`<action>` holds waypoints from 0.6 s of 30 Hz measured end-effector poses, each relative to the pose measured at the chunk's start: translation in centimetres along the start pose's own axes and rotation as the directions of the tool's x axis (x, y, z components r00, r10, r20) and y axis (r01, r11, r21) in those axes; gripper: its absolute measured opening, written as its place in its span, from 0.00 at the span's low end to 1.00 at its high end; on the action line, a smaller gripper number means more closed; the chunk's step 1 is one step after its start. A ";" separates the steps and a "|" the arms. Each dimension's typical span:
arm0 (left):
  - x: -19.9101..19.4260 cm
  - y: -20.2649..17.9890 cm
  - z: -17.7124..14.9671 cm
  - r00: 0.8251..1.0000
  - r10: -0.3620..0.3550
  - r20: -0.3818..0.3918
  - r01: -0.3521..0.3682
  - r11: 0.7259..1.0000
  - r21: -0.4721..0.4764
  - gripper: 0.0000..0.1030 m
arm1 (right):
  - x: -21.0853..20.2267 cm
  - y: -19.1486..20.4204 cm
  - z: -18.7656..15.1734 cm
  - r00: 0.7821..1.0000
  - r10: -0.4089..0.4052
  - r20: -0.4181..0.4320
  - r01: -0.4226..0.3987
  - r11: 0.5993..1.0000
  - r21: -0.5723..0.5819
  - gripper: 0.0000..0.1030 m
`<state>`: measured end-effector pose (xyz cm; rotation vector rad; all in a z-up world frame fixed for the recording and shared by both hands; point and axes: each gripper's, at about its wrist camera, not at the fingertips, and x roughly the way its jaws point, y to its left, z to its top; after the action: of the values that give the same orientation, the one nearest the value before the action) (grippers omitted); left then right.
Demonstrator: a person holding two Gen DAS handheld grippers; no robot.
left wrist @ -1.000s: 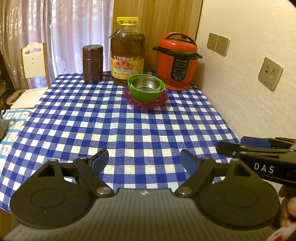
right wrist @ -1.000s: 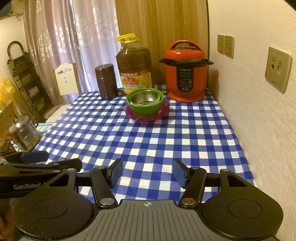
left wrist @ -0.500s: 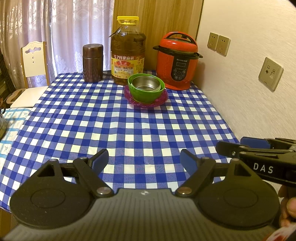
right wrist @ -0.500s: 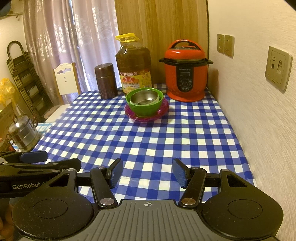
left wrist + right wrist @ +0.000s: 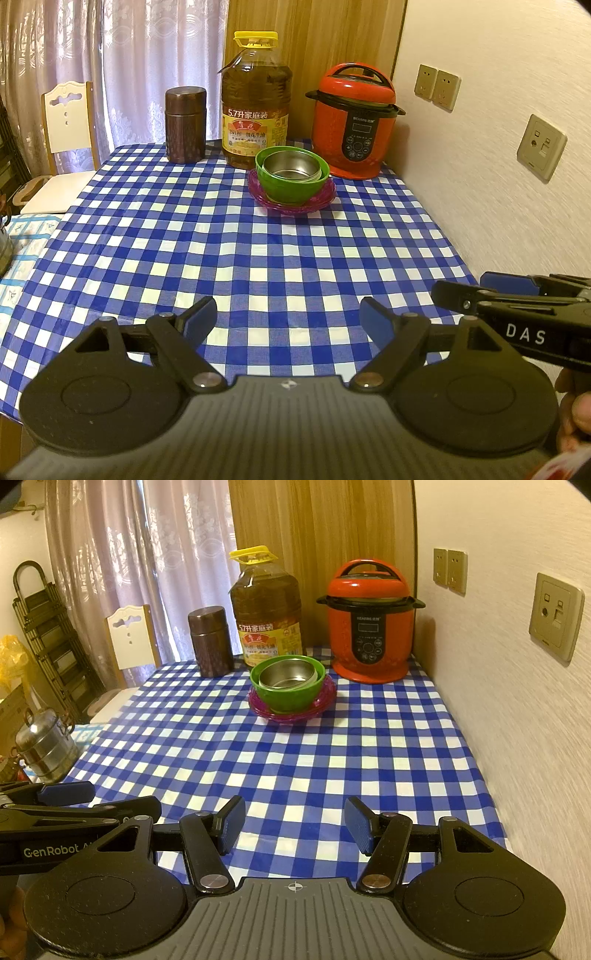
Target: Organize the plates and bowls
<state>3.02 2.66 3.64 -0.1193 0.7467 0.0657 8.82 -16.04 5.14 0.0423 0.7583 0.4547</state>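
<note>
While both tools hung over the near edge of the blue-and-white checked worktop [image 5: 258,266], the left tool [image 5: 288,319] stood wide with nothing between its blue pads and the right tool [image 5: 294,825] stood somewhat narrower, also bare. Well apart from them, near the red pressure cooker [image 5: 369,627], a shiny steel bowl [image 5: 291,168] sat nested inside a green plastic bowl [image 5: 291,186] on a translucent magenta plate [image 5: 291,201]. All three looked light and stiff; the steel was probably slick, so a rim pinch seemed the safest hold.
</note>
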 end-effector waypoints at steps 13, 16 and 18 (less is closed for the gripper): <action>0.0 0.1 0.0 1.000 -0.001 -0.001 0.001 1.000 -0.001 0.81 | 0.1 0.0 0.0 1.000 0.000 0.000 0.000 1.000 0.000 0.58; 0.1 0.0 0.0 1.000 -0.001 -0.002 0.001 1.000 0.000 0.81 | 0.1 0.0 0.0 1.000 0.000 -0.001 0.000 1.000 0.001 0.58; 0.1 0.1 0.0 1.000 -0.002 -0.003 0.002 1.000 -0.001 0.81 | 0.1 0.0 0.0 1.000 0.000 -0.001 0.000 1.000 0.000 0.58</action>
<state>3.06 2.74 3.60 -0.1214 0.7496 0.0642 8.92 -15.98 5.08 0.0422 0.7589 0.4543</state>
